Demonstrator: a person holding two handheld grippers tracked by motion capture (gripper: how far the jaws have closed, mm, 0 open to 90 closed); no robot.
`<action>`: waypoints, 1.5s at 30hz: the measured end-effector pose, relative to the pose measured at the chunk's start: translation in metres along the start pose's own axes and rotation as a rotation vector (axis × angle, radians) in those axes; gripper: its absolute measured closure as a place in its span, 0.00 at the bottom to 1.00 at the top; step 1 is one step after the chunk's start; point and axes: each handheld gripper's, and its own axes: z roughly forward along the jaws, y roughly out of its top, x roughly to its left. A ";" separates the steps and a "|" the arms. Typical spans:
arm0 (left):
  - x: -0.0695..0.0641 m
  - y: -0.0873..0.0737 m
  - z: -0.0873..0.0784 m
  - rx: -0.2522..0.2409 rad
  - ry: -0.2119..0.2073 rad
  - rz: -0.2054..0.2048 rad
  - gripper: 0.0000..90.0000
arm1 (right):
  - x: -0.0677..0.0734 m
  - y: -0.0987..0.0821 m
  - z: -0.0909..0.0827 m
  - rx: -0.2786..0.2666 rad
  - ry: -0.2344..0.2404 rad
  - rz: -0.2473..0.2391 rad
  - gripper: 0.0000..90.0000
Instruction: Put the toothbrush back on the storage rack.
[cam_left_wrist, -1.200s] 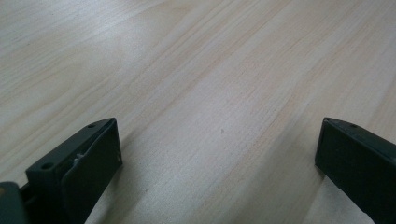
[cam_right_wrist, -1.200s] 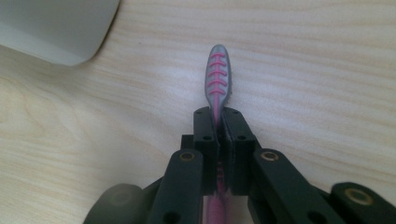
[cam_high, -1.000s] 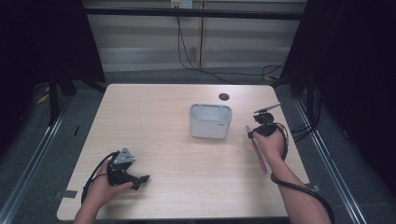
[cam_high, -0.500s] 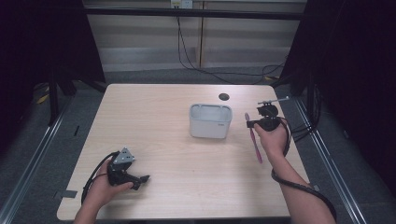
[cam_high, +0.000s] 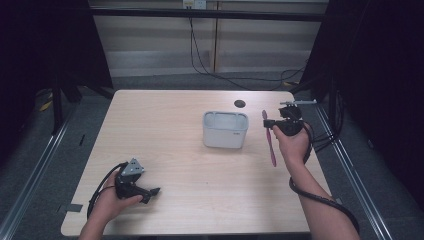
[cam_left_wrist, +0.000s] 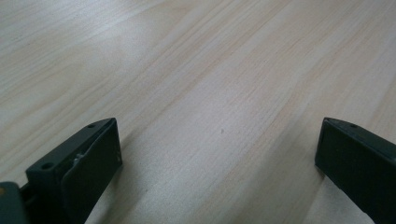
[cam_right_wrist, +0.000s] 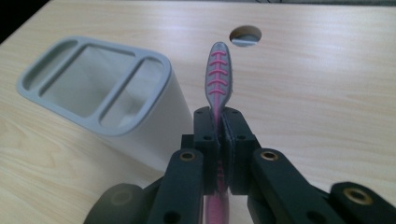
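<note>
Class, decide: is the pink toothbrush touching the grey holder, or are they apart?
Apart. The high view shows bare table between the toothbrush, clamped in the right gripper, and the holder; the right gripper view shows the brush head beside the holder's rim.

evenly lit table, dark surroundings, soft shadows, close jaws blurred.
</note>
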 end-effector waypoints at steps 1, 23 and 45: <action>0.000 0.000 0.000 -0.003 -0.001 -0.001 0.00 | 0.001 0.001 -0.001 -0.007 0.004 0.000 0.95; 0.000 0.000 0.000 -0.002 -0.002 -0.001 0.00 | 0.018 0.023 -0.016 -0.233 0.037 -0.023 0.95; 0.000 0.000 0.000 -0.002 -0.001 -0.001 0.00 | 0.027 0.041 -0.025 -0.392 0.077 -0.043 0.95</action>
